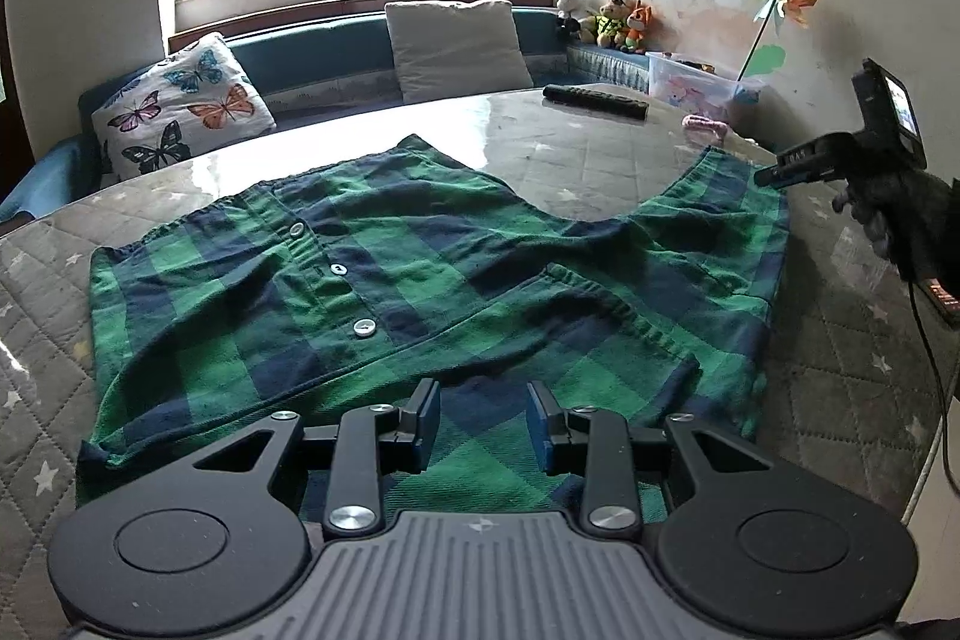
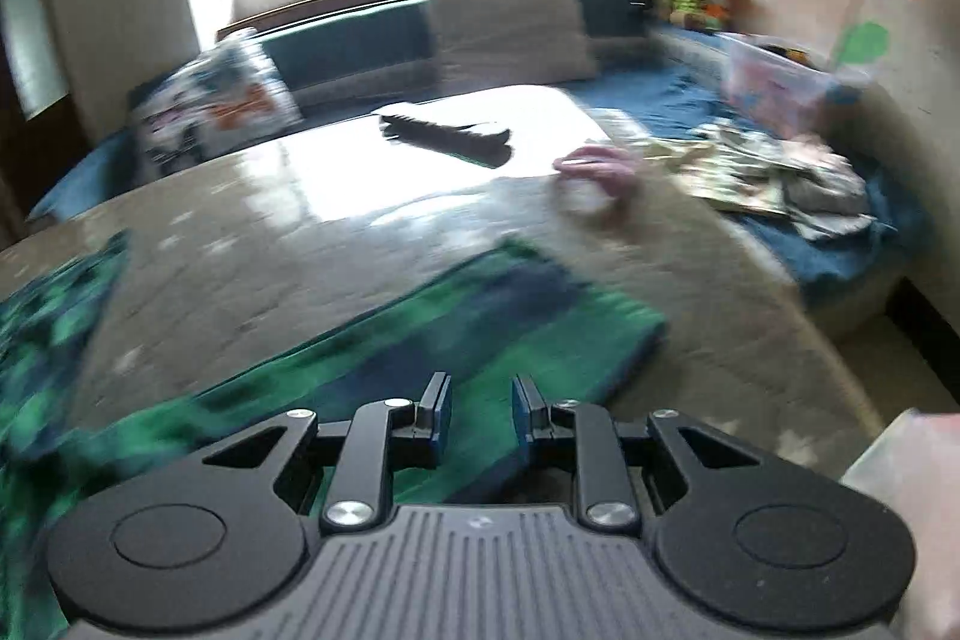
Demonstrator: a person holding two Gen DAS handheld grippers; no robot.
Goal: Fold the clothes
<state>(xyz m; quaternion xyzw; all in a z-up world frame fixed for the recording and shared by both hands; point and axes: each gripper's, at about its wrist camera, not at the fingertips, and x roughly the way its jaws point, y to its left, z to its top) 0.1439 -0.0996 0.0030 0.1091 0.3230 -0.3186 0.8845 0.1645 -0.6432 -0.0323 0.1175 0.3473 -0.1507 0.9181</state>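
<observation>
One green-and-navy plaid shirt with three white buttons lies flat on the surface. Both tools, left tool and right tool, hover over its near hem, fingers apart, gripping nothing.

home living room | window bench | butterfly cushion | stuffed toys

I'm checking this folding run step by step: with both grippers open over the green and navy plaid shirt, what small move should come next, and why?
Probably lower the left gripper and close on the near edge of the green and navy plaid shirt. Its jaws stand open just above that edge, holding nothing, and the shirt lies spread, still unfolded, on the grey quilted table. The right gripper is also open, over a sleeve.
</observation>
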